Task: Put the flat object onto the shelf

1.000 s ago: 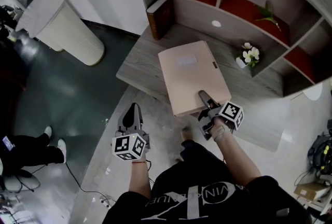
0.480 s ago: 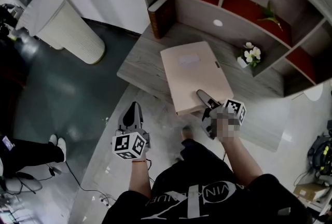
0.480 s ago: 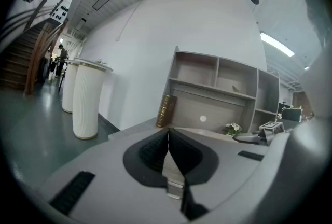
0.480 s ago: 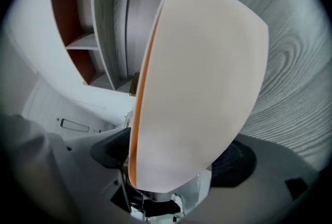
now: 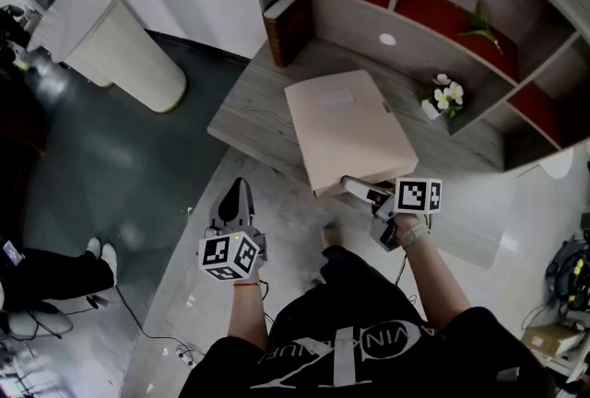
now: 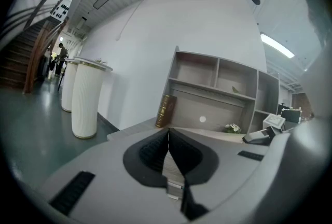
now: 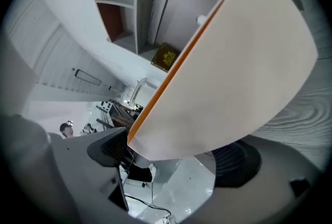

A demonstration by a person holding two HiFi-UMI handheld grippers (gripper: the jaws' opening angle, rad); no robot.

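Observation:
The flat object (image 5: 346,129) is a beige folder with an orange edge. It lies on the grey shelf ledge (image 5: 253,115), its near end hanging over the ledge's edge. My right gripper (image 5: 358,191) is at that near corner. In the right gripper view the folder (image 7: 233,72) fills the upper frame, its corner between the widely parted jaws of the right gripper (image 7: 176,153), which have just been opening. No pad visibly presses on it. My left gripper (image 5: 237,198) hangs over the floor to the left, its jaws together on nothing, as the left gripper (image 6: 168,135) shows in its own view.
A brown book (image 5: 286,23) leans at the ledge's left end. A small pot of white flowers (image 5: 445,99) stands right of the folder, a green sprig (image 5: 475,23) in a compartment above. A white ribbed pillar (image 5: 111,37) rises at left. Cables lie on the floor.
The right gripper has rolled and its finger has come off the folder's top; the jaws stand wider. The folder sits slightly farther onto the ledge. The left gripper has kept still.

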